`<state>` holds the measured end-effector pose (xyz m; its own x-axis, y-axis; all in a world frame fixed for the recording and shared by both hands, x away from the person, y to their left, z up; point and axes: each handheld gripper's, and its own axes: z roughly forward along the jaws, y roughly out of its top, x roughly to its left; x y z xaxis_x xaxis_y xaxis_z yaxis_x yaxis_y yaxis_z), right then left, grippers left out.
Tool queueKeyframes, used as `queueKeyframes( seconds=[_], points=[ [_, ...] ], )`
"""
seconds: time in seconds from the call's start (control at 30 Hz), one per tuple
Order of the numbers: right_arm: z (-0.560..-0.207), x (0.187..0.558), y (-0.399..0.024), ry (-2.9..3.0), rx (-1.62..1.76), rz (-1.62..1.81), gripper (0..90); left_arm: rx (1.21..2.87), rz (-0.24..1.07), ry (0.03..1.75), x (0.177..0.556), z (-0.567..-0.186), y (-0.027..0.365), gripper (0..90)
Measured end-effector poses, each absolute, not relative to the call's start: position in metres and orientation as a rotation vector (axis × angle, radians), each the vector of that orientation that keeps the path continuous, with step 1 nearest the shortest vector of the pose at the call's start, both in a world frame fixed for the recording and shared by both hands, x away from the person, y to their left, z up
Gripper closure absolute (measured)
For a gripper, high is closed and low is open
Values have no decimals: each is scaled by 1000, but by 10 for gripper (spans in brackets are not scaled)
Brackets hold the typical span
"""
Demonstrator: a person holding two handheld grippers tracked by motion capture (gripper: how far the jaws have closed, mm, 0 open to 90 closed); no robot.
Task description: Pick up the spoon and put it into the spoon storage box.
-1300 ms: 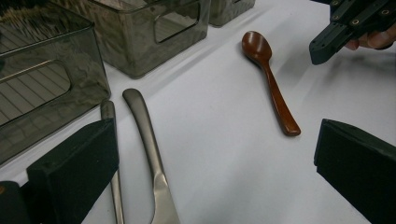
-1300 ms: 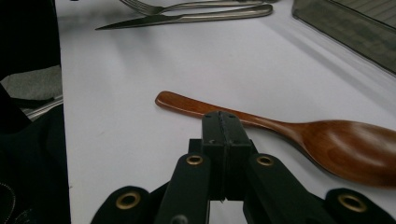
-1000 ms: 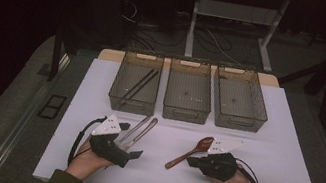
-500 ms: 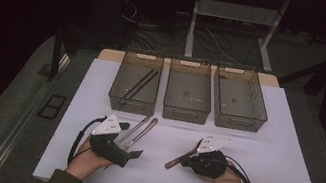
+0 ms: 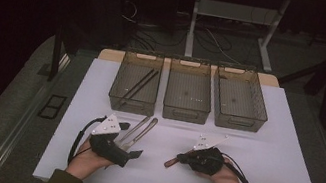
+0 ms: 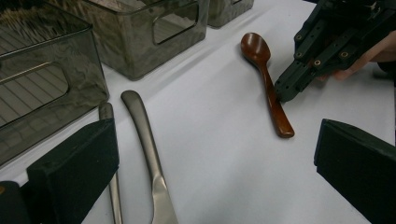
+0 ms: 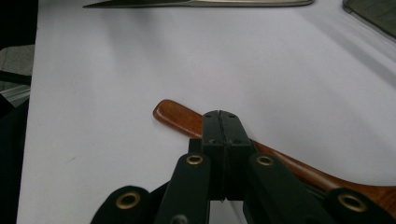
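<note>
On the white tabletop (image 5: 266, 155), down near the person's edge, lies a wooden spoon (image 6: 268, 88), flat, bowl end pointing toward the bins and handle end toward the left side in the high view. The right tongs (image 7: 221, 122) are pinched fully together with nothing between the jaws, and the closed tip sits right over the spoon's handle, a bit in from its end; can't tell for sure if it's actually pressing on the wood or just above it. You can see the same thing from the left gripper view, where that closed tip meets the handle from the side. The left tongs (image 6: 215, 158) are spread wide and holding nothing, hanging low over the tabletop with two metal utensil handles (image 6: 144, 154) lying side by side just by the left-hand jaw. Further back, three clear bins sit in a row, close together: the left bin (image 5: 136, 82) has a pair of dark chopsticks (image 5: 139, 86) lying in it, the middle bin (image 5: 188, 91) and right bin (image 5: 240, 99) look bare.
</note>
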<state>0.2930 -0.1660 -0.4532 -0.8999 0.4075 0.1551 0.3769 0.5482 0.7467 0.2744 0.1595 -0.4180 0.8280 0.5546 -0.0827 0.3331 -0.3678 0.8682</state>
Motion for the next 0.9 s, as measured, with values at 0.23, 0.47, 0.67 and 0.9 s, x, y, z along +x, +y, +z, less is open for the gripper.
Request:
queueKeyframes(
  seconds=[0.23,0.47,0.67,0.9],
  points=[
    [-454,294,-163,2719,687,1285,886,1988,274,660,274,-418,159,0],
    [-456,304,-158,2698,713,1280,886,1990,272,658,275,-418,160,0],
    [-456,311,-156,2672,750,1271,886,1991,275,654,275,-418,160,0],
    [-454,313,-156,2663,747,1278,882,1991,271,656,275,-419,160,0]
  ],
)
